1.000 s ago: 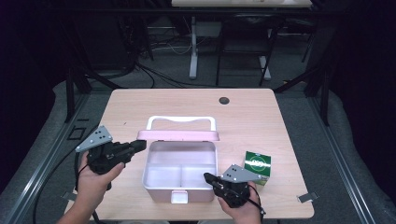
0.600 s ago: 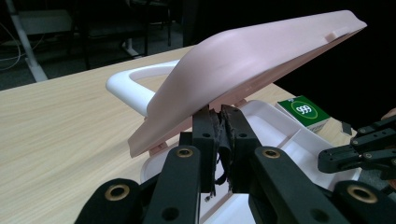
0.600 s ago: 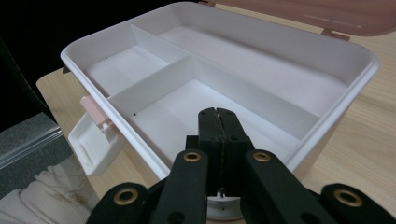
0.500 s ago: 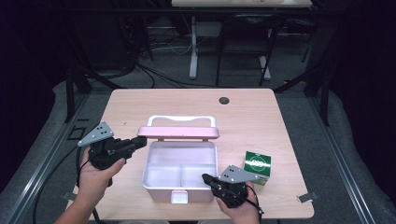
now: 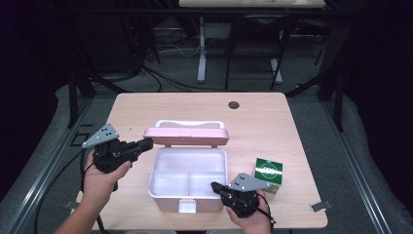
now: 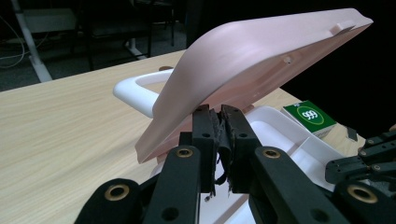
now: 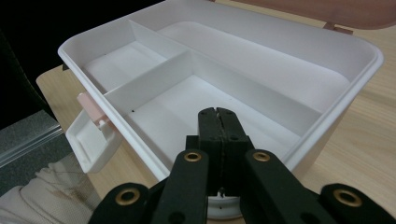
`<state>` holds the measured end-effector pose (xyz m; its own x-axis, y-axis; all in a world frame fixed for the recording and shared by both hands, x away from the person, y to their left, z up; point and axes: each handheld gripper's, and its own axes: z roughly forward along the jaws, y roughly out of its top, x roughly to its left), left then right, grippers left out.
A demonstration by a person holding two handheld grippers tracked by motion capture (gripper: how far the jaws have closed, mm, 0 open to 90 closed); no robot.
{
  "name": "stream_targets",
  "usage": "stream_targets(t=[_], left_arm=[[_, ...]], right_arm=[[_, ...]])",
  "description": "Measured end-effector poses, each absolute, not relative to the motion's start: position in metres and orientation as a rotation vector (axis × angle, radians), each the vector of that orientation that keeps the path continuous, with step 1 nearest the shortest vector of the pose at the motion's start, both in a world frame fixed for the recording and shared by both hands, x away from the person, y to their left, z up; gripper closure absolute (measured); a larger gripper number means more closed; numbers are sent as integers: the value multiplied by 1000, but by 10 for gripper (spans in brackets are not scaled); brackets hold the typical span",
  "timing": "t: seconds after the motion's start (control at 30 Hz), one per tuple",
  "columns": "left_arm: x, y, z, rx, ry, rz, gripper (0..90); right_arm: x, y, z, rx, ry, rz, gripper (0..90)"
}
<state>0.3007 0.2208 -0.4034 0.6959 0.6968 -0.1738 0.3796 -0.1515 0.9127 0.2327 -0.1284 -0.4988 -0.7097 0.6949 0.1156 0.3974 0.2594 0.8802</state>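
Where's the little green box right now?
In the high view the green box sits on the table's right side, just right of the white container, beside the right gripper.

- The box (image 5: pixel 187 175) looks like smooth white plastic with a soft sheen.
- Its raised lid (image 6: pixel 261 70) is matt pink plastic, with a glossier white handle (image 6: pixel 135 91) behind it.
- The table (image 5: pixel 146 109) under the box shows a pale wood-grain finish, smooth and matt.
- The green carton (image 5: pixel 268 174) just beside the box looks like printed card.
- The left gripper (image 6: pixel 217 140) has matt black pads with frayed edges and brass-coloured rivets.
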Motion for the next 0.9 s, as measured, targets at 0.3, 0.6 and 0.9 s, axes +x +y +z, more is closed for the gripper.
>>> stream_targets(t=[0.3,0.6,0.9], left_arm=[[307,222,-400,1758,870,358,843],[319,225,-396,1758,905,392,842],[333,228,-394,1756,957,421,838]], right_arm=[[232,-129,-499,1011,2238,1432,900],[233,-130,-499,1011,2242,1441,900],[233,-131,-499,1012,2243,1445,900]])
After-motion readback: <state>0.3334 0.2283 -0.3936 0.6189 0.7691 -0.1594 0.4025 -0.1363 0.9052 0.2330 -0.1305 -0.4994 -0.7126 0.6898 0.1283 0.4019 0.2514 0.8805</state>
